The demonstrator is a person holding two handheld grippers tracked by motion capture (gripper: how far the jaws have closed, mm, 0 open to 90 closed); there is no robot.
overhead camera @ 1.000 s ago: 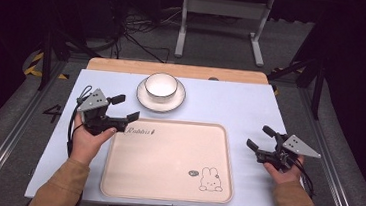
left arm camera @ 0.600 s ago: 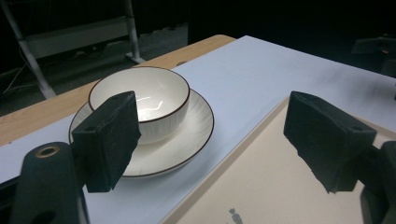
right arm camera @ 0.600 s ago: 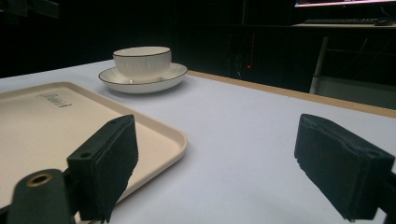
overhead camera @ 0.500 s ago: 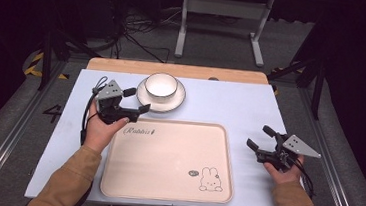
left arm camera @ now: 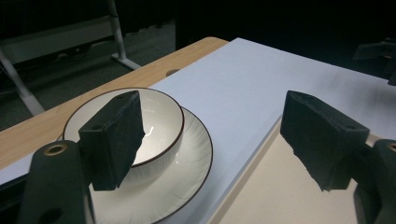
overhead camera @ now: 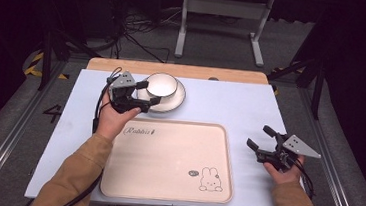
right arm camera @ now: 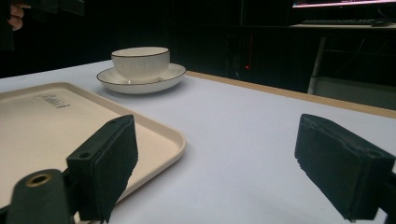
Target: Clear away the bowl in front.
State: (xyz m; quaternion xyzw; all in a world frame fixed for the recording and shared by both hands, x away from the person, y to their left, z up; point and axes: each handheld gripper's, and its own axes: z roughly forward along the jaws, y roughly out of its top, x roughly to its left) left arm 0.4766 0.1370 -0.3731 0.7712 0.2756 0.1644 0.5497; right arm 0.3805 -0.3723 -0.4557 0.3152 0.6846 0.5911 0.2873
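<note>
White tabletop (overhead camera: 231, 104) with a wooden far edge carries one cream rectangular tray (overhead camera: 166, 157), one white ribbed saucer (overhead camera: 173, 101) and one white brown-rimmed bowl (overhead camera: 161, 84) standing on that saucer. Your left gripper (overhead camera: 147, 93) hovers at the saucer's near-left edge, jaws spread wide. Your right gripper (overhead camera: 259, 138) rests right of the tray, jaws likewise apart, holding nothing.
</note>
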